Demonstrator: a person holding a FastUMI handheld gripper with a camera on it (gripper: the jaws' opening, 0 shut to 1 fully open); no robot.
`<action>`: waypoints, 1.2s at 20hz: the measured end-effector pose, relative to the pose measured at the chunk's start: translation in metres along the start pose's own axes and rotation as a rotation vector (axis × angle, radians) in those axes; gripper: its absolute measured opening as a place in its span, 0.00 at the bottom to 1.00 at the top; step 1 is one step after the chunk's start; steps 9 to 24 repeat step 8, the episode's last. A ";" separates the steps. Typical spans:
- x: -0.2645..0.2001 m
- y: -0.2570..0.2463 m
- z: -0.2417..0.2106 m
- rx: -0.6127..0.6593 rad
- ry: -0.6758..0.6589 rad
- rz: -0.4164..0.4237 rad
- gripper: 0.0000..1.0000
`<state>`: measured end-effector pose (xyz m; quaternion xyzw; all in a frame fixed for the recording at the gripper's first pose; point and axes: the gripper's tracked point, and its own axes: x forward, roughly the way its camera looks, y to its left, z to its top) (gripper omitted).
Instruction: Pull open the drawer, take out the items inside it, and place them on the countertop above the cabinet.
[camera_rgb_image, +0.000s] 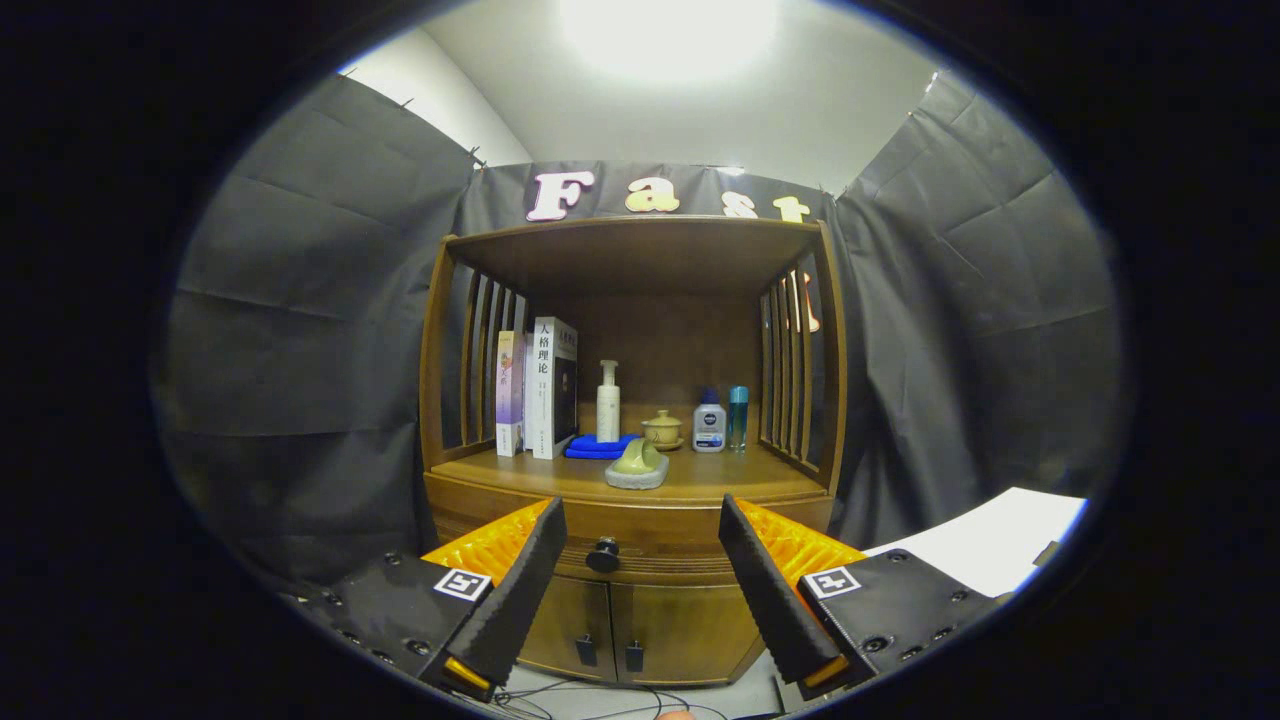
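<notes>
The gripper-mounted fisheye camera faces the wooden cabinet head-on from a short way back, about level with its drawer knob. The cabinet's open shelf, countertop and lower doors all fall inside the view.

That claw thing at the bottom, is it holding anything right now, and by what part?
Nothing is held. The gripper is open, its fingers apart in the air, with the closed drawer's round knob beyond them, between the two fingers and untouched.
</notes>
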<state>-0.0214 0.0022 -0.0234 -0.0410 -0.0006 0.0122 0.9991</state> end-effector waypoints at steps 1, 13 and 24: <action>0.000 0.000 0.000 0.000 0.001 0.000 0.98; 0.001 0.001 0.002 0.008 -0.004 0.001 0.98; 0.001 0.001 0.002 0.008 -0.004 0.001 0.98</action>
